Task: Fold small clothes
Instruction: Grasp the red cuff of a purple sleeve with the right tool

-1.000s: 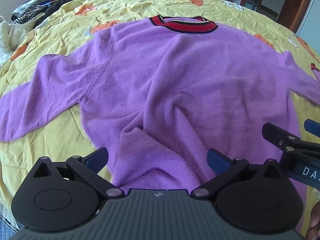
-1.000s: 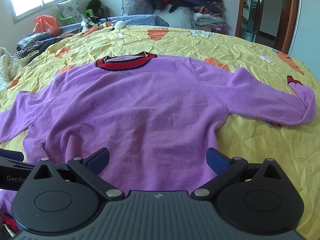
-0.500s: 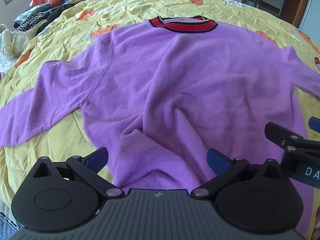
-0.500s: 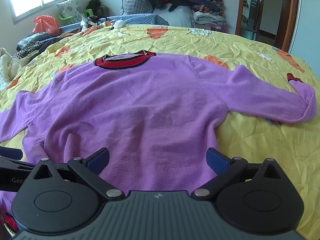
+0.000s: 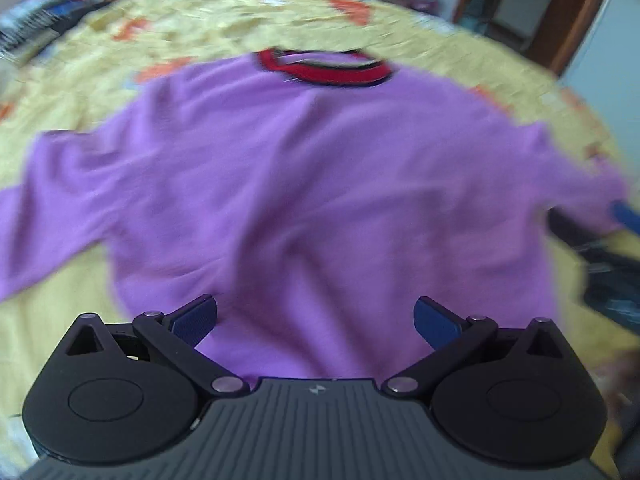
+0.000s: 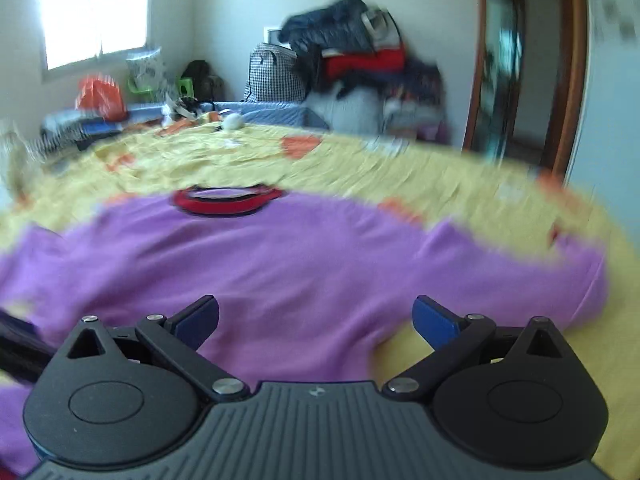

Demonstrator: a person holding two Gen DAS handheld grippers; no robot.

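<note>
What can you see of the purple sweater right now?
The purple sweater lies spread on the yellow bedspread, collar away from both cameras. It looks like a soft knit, with a red, dark-edged collar. Both sleeves spread outward, and shallow wrinkles cross the body. Both views are motion-blurred. The left gripper and right gripper hang over its lower part, jaws open, gripping nothing.

Both wrist views face the purple sweater [image 5: 320, 200] from its hem.

No readable text anywhere — both views blurred, no labels legible.
</note>
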